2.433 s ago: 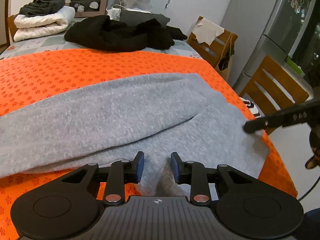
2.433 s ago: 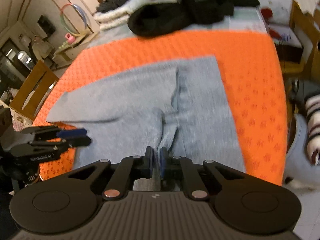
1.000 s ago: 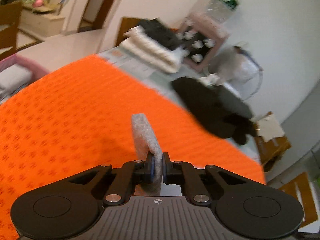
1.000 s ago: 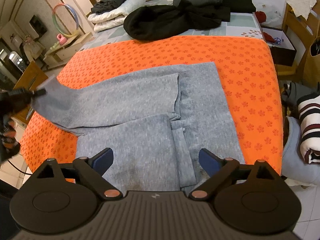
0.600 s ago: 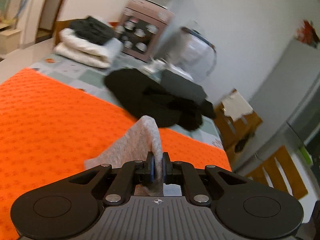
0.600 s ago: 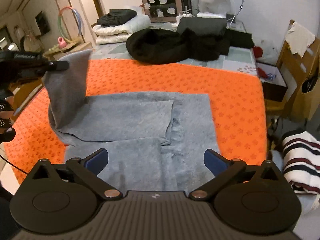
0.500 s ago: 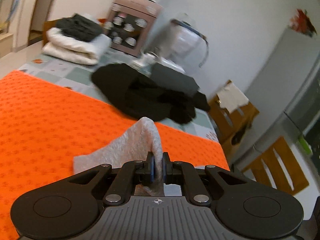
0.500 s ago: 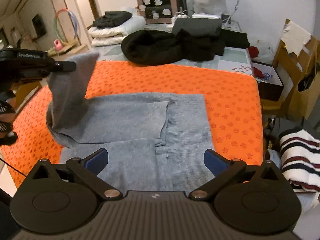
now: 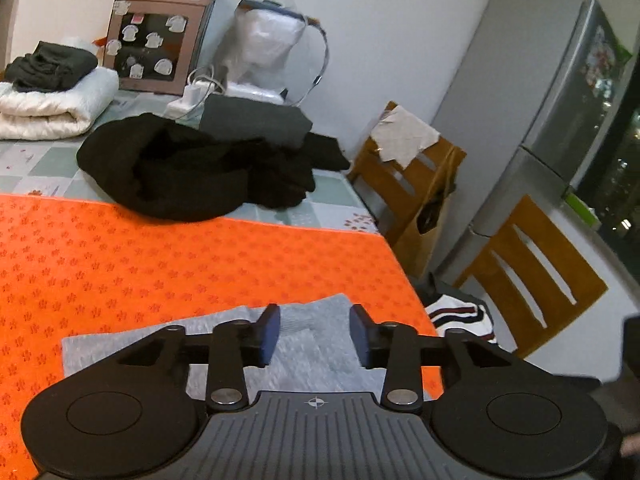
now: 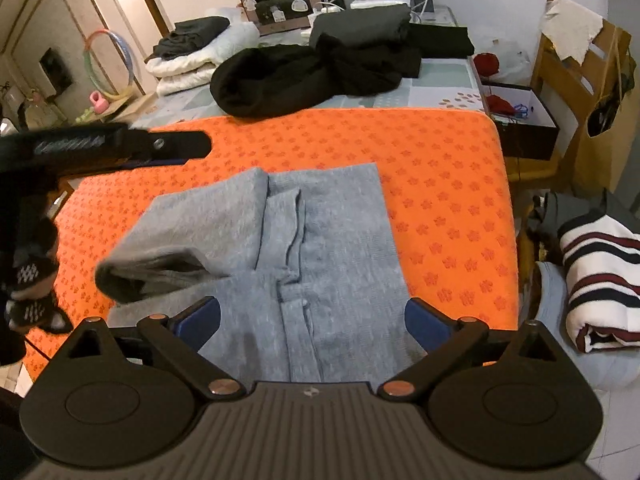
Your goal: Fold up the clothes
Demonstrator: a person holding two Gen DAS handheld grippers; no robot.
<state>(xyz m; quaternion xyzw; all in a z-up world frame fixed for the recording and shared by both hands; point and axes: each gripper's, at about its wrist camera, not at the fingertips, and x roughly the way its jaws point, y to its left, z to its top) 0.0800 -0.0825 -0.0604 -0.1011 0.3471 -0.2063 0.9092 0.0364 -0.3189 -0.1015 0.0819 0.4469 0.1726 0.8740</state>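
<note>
Half a second ago the left hand-held gripper (image 9: 311, 332) pinched a raised end of the grey knitted garment (image 10: 320, 240) between closed blue pads; that end now lies released on the rest of the garment, and the jaws are opening with nothing pressed between them. In the left wrist view the pads stand apart above the grey fabric (image 9: 304, 356), which shows in the gap between them and below. In the right wrist view the same gripper (image 10: 200, 145) hangs over the far left part of the orange flower-patterned cloth (image 10: 440, 184), clear of the garment.

The grey garment lies on the orange cloth covering the tabletop, toward its near right side, folded into a rough rectangle with one sleeve laid across the body; its left side is a loose rounded fold, blurred at the edge. The right hand-held gripper (image 10: 312, 320) is wide open and empty, above the garment's near edge, with grey fabric visible between its blue pads.

Beyond the orange cloth sit a heap of black clothing (image 10: 304, 76) and a folded white quilt (image 9: 52, 104) with a dark folded item on top. A striped white, red and dark rolled garment (image 10: 600, 280) lies off the tabletop to the right, near the wooden chairs (image 9: 528, 276).
</note>
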